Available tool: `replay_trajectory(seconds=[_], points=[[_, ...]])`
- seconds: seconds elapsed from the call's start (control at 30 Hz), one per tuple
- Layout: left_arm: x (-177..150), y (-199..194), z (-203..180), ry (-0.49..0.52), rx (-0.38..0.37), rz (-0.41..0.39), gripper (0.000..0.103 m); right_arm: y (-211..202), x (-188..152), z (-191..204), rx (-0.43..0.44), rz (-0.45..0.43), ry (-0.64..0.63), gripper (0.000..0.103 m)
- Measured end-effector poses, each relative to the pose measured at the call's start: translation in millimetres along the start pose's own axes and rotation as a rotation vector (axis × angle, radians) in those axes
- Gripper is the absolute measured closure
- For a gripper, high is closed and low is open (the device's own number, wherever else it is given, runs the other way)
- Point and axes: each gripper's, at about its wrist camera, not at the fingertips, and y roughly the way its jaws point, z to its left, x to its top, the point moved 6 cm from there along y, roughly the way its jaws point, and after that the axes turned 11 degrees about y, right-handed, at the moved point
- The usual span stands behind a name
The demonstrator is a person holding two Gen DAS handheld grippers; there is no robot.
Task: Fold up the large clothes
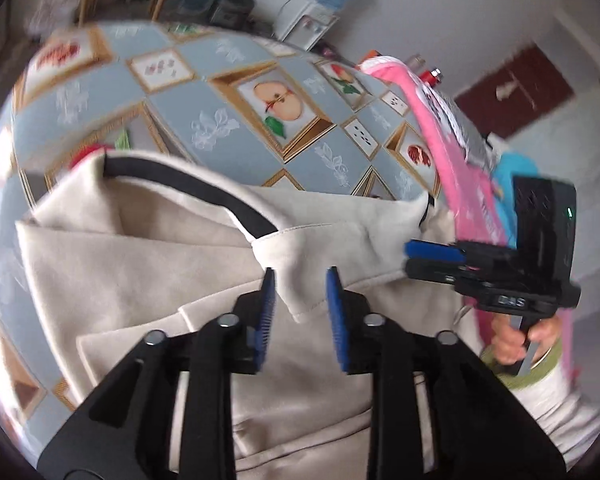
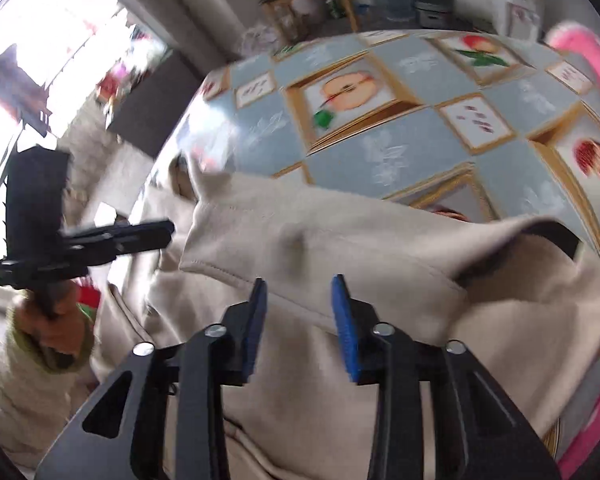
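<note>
Although it covers the near part of the table (image 1: 220, 92), the beige garment (image 1: 140, 264) is soft, thick and limp, so it should sag and slide on the glossy cloth if lifted by one point. The left gripper (image 1: 300, 280) has its fingers (image 1: 268, 300) parted over a hemmed edge, pressing nothing. The right gripper (image 2: 298, 288) is likewise apart above a stitched fold. Stitched hems and corners look like the firmest places to pinch.

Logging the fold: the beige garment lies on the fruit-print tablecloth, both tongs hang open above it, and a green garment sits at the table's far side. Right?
Wrong colour: the far-side garment is pink, per the left wrist view. The beige garment, tablecloth, left tongs and right tongs are as stated.
</note>
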Motion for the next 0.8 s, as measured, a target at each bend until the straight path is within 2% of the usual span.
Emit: replay_trajectory(seconds=[0.03,0.1,0.23,0.4,0.53,0.63,0.8], points=[[1,6,4,-0.042,-0.017,0.012,0.07,-9,1,-11,0.015,-0.011,0.056,0.054],[2,15,8,-0.097,-0.051,0.024,0.07,-21,4,-37,0.068,-0.01,0.182,0.052],[5,33,16,-0.186,-0.066,0.048,0.07,-12,-4,-74,0.15,0.075,0.378,0.052],[3,36,24,-0.281,-0.081,0.055,0.071,13,-17,-79,0.198,0.179,0.451,0.052],[-1,29,34,-0.311,-0.062,0.06,0.07,16,-21,-87,0.251,0.184,0.535,0.052],[-2,29,38,-0.332,-0.075,0.066,0.07,20,-19,-95,0.296,0.177,0.594,0.052],[-1,37,32,-0.31,-0.093,0.086,0.073,29,-28,-84,0.317,0.204,0.595,0.052]])
